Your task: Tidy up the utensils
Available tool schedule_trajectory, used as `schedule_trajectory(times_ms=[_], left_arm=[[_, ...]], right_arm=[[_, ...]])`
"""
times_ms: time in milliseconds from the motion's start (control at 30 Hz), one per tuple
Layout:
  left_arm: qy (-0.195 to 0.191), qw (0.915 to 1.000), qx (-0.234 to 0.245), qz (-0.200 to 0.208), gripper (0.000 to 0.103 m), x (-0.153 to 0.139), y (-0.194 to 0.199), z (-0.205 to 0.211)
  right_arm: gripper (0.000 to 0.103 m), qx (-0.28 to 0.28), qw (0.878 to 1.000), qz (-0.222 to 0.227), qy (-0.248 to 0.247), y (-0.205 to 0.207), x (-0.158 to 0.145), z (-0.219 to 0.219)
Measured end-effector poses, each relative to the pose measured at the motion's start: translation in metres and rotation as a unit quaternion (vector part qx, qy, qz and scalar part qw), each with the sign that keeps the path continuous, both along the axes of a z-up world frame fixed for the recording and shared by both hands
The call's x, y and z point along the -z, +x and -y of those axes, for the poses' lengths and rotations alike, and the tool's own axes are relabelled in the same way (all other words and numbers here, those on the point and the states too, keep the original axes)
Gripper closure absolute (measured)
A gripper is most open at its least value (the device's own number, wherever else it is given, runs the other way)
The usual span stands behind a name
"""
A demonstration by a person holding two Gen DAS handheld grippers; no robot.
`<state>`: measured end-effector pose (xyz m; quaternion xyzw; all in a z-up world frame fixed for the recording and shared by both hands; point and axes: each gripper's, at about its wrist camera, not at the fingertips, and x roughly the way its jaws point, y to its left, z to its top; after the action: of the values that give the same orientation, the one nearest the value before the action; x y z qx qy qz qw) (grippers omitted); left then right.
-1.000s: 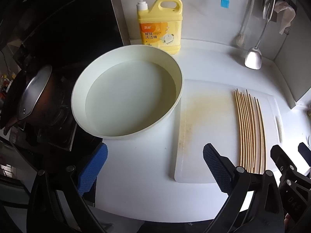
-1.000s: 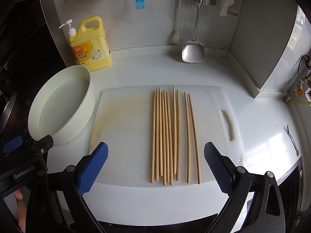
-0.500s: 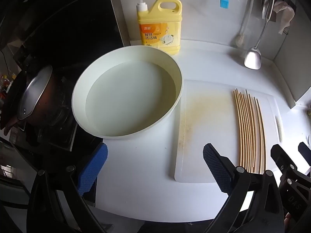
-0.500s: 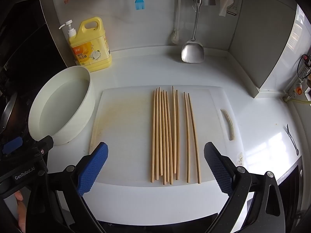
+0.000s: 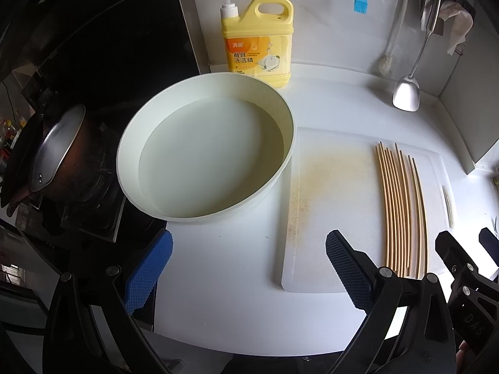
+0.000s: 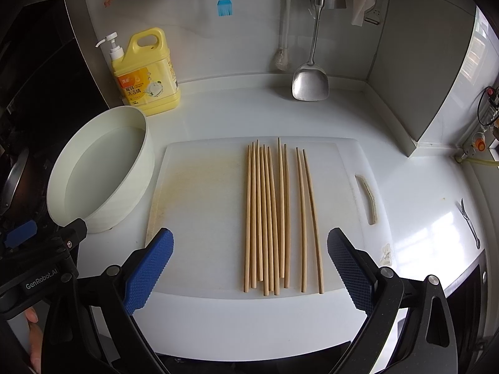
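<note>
White counter (image 6: 237, 109) fills your kitchen corner, with a white wall behind it. Look at the upper left of the right wrist view: a yellow soap bottle (image 6: 148, 78) with a white pump stands there. Its orange label has Chinese writing on it. In the lower left of that same view you can read "GenRobot.AI" in white letters on your left gripper (image 6: 43, 265). In the lower right of the left wrist view, the letters "DAS" show on your right gripper (image 5: 467, 268).

Your right gripper (image 6: 249, 268) is wide open and holds nothing. Its blue pads (image 6: 148, 268) touch nothing. Your left gripper (image 5: 248, 272) is wide open too, and it holds nothing.

Chopsticks (image 6: 277, 215) lie side by side on the white cutting board (image 6: 199, 205), in the middle of the right wrist view. They sit between your right gripper's two pads, a bit farther away. Just left of the board is a round white basin (image 5: 205, 159). A metal spatula (image 6: 310, 78) hangs on the wall near a blue brush (image 6: 224, 6).
</note>
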<state>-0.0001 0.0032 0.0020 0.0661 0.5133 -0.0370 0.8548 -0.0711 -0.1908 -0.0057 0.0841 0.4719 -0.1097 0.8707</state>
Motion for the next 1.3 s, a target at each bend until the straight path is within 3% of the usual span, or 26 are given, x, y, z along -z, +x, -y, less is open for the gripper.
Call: schedule_trajectory(times_ms=[1300], left_arm=[[-0.003,1.0,0.0,0.006,0.006,-0.0023,-0.0029,-0.0069]], right_arm=[[0.008,-0.001,1.0,0.004,-0.003,-0.0051,-0.0027,-0.0058]])
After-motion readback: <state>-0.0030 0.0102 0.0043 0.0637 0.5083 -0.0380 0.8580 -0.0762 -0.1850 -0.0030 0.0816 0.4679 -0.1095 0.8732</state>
